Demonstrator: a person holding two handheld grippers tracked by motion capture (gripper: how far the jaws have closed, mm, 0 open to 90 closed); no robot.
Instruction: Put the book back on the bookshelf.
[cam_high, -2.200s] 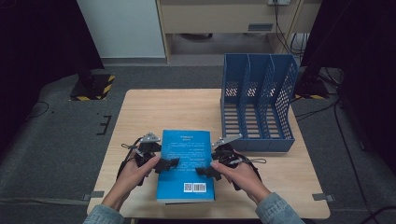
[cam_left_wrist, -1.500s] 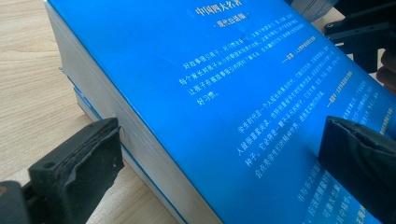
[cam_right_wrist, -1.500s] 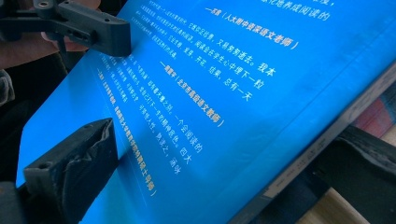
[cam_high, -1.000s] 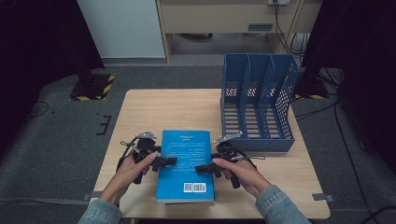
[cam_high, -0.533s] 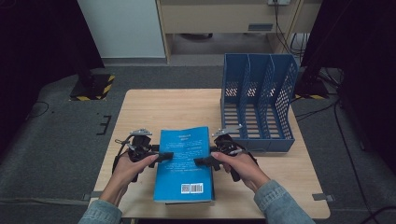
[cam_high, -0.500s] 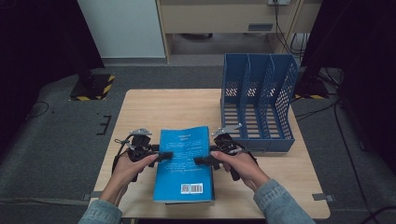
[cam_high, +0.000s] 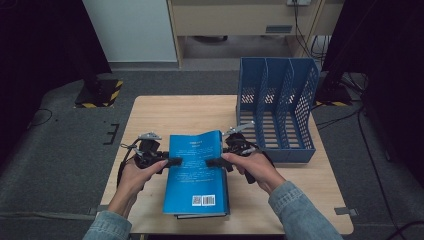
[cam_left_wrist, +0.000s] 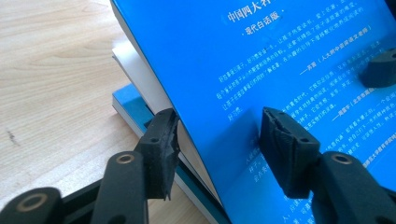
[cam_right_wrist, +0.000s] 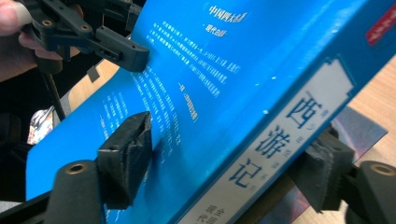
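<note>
On the wooden table (cam_high: 165, 112), at the left, the left gripper (cam_high: 172, 162) held in the left hand (cam_high: 131, 176), jaws about half closed after just drawing in, clamped on the left edge of the top blue book (cam_high: 196, 170): one pad under the page edges, the other pressed on the cover, as seen in the left gripper view (cam_left_wrist: 219, 135). In the middle, near the front edge of the table, that book tilted, its far end raised off a second blue book (cam_high: 200, 216) lying flat beneath it, with a strip of the lower one peeking out at the front; in the left gripper view, the lower book's (cam_left_wrist: 130, 109) corner showing under the lifted pages. Printed white text and a barcode on the top cover, facing up. To the right of the book, the right gripper (cam_high: 216, 162) in the right hand (cam_high: 255, 167), jaws likewise partly closed after just narrowing, gripping the spine side: in the right gripper view (cam_right_wrist: 224, 172), one pad on the cover, the other under the spine with its white label. Denim sleeves at the bottom of the high view. Farther right, toward the back right of the table, a blue file rack (cam_high: 280, 107) with three upright slots, standing apart from the books and just beside the right gripper.
</note>
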